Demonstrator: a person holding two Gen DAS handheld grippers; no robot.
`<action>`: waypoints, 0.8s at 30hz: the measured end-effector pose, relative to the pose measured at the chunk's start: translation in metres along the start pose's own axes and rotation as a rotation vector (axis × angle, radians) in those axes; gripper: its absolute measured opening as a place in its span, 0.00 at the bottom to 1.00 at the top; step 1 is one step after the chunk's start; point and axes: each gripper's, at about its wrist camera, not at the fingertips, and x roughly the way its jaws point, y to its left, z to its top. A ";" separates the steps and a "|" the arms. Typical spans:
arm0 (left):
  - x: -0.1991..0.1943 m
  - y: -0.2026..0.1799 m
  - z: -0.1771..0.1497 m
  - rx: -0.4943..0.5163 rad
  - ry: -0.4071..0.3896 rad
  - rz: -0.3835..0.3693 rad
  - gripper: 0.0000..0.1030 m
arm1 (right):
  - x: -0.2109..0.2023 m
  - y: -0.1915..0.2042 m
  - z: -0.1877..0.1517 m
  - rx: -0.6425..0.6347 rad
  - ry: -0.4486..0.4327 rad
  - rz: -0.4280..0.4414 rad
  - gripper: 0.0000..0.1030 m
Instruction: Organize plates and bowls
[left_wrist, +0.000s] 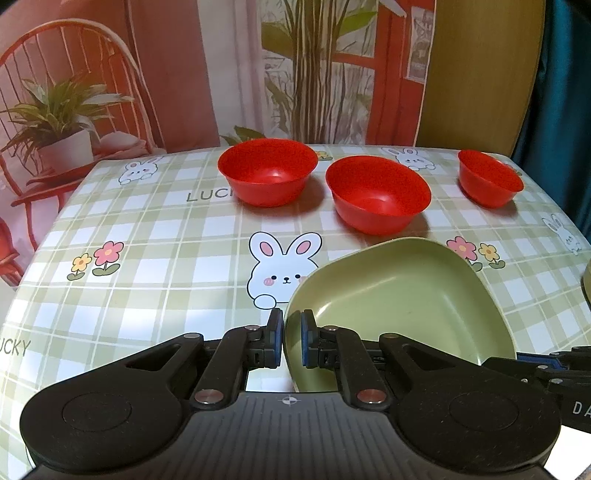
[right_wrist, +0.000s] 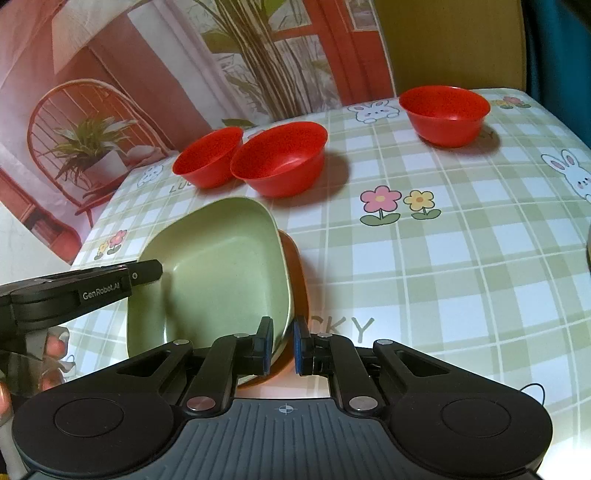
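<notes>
A green squarish plate (left_wrist: 399, 302) hangs tilted just above the table, gripped from both sides. My left gripper (left_wrist: 291, 341) is shut on its near left rim. My right gripper (right_wrist: 283, 349) is shut on its right rim, and shows at the plate's right edge (left_wrist: 532, 363) in the left wrist view. An orange plate (right_wrist: 295, 258) lies under the green plate (right_wrist: 221, 280); I cannot tell whether its rim is pinched too. The left gripper (right_wrist: 157, 269) reaches in from the left. Three red bowls stand upright at the far side (left_wrist: 267, 171) (left_wrist: 378, 194) (left_wrist: 489, 177).
The table (left_wrist: 166, 258) carries a green checked cloth with rabbits and flowers. A printed backdrop hangs behind its far edge. Two red bowls (right_wrist: 207, 157) (right_wrist: 280, 158) nearly touch; the third (right_wrist: 445, 114) stands apart at the far right. A person's fingers (right_wrist: 51, 347) show at lower left.
</notes>
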 end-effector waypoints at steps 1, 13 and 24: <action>0.000 0.001 -0.001 -0.002 0.000 0.000 0.11 | 0.000 0.000 0.000 -0.002 -0.001 0.000 0.10; 0.001 0.001 -0.005 -0.001 -0.003 0.032 0.11 | -0.001 -0.002 0.000 -0.014 -0.010 -0.013 0.15; -0.011 0.005 -0.013 -0.060 -0.072 0.014 0.34 | -0.009 -0.012 0.000 0.000 -0.068 -0.032 0.24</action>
